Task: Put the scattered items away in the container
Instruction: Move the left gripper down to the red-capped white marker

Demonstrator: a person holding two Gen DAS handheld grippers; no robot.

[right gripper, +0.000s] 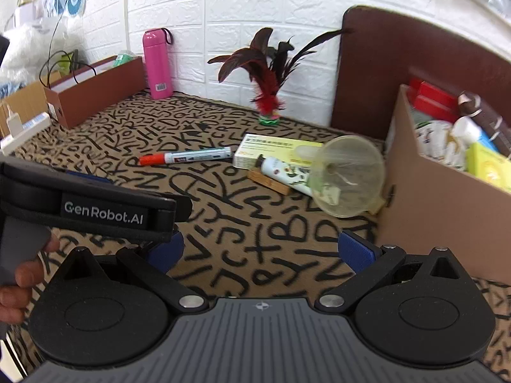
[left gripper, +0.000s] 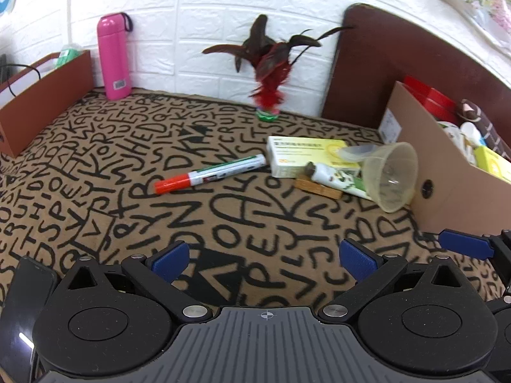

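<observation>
On the letter-patterned cloth lie a marker [left gripper: 210, 174] [right gripper: 186, 157] with an orange-red cap, a yellow-white medicine box [left gripper: 306, 154] [right gripper: 274, 151], a tube [left gripper: 335, 177] [right gripper: 287, 172] across a small wooden block [left gripper: 316, 188] [right gripper: 268, 182], and a translucent funnel [left gripper: 391, 177] [right gripper: 348, 175] on its side. The funnel leans by the cardboard box [left gripper: 447, 191] [right gripper: 431, 198], which holds several items. A red feather shuttlecock [left gripper: 270, 95] [right gripper: 268, 95] stands by the wall. My left gripper [left gripper: 263, 260] and right gripper [right gripper: 260, 252] hover open and empty, short of the items.
A pink bottle [left gripper: 113, 57] [right gripper: 157, 63] and a brown open tray [left gripper: 41, 102] [right gripper: 95, 92] stand at the back left. A dark brown board [left gripper: 399, 63] [right gripper: 415, 63] rises behind the cardboard box. A hand [right gripper: 19, 274] holds the left gripper's body low on the left.
</observation>
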